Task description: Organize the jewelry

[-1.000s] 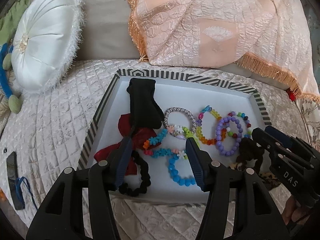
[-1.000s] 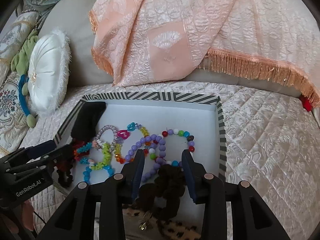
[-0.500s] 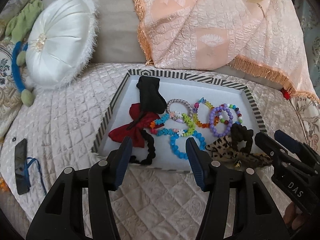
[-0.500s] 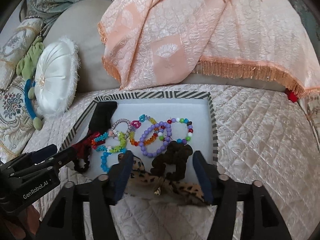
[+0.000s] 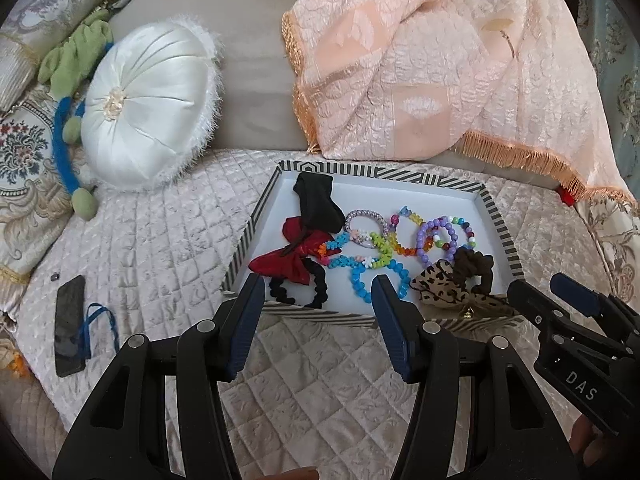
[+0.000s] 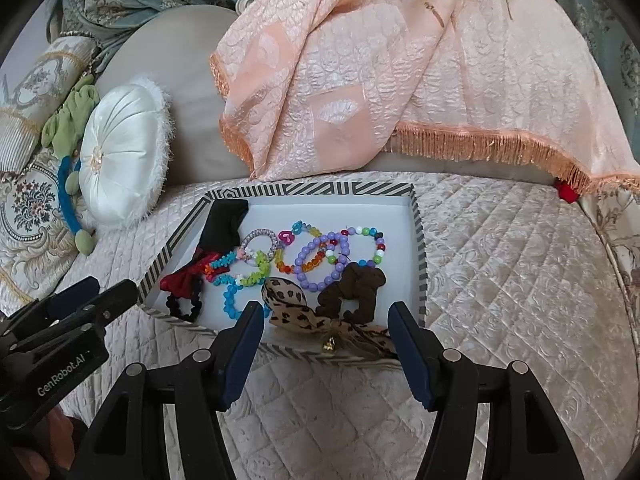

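Note:
A striped-rim tray (image 5: pixel 256 216) (image 6: pixel 418 232) lies on the quilted sofa seat. It holds several bead bracelets (image 5: pixel 444 236) (image 6: pixel 320 260), a red bow (image 5: pixel 288 260) (image 6: pixel 180 280), a black scrunchie (image 5: pixel 296 292), a black cloth band (image 5: pixel 316 200), a brown scrunchie (image 5: pixel 472 268) (image 6: pixel 356 288) and a leopard bow (image 5: pixel 448 292) (image 6: pixel 296 308). My left gripper (image 5: pixel 318 292) is open and empty, above the tray's near rim. My right gripper (image 6: pixel 326 316) is open and empty, above the near rim by the leopard bow.
A round white cushion (image 5: pixel 148 108) leans at the back left. A peach fringed cloth (image 5: pixel 440 60) drapes over the sofa back. A dark phone (image 5: pixel 70 320) with a blue cord lies on the seat at the left.
Both grippers have pulled back and up from the tray. The right gripper has opened wider and left the brown scrunchie in the tray.

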Motion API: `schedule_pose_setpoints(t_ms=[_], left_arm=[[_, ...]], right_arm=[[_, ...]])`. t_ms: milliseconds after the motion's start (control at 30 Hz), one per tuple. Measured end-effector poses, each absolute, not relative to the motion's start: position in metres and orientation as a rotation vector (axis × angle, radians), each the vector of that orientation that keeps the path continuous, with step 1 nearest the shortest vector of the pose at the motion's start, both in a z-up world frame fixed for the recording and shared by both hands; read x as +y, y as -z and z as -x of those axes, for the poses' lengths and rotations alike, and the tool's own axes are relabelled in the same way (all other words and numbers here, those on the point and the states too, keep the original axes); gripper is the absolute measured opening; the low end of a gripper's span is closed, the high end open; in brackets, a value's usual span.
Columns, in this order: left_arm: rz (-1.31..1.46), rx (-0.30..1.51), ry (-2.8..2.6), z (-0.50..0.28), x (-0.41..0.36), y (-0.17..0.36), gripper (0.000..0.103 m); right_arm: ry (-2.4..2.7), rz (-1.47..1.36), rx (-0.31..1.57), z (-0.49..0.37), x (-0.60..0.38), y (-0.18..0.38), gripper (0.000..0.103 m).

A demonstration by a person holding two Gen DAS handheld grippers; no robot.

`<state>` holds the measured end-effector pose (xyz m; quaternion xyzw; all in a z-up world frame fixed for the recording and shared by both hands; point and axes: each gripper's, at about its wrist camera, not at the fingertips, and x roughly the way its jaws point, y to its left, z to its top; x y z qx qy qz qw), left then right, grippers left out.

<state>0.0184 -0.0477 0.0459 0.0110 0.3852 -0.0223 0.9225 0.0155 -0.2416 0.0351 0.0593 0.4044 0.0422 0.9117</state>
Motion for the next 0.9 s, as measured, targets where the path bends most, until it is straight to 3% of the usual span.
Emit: schedule_pose_setpoints(t_ms=[900], left_arm=[[-0.034,0.739,0.035,0.022,-0.044,-0.06,0.055]], right_arm=[[-0.095,-0.063,0.803,0.019,-0.229,-0.054,0.066]])
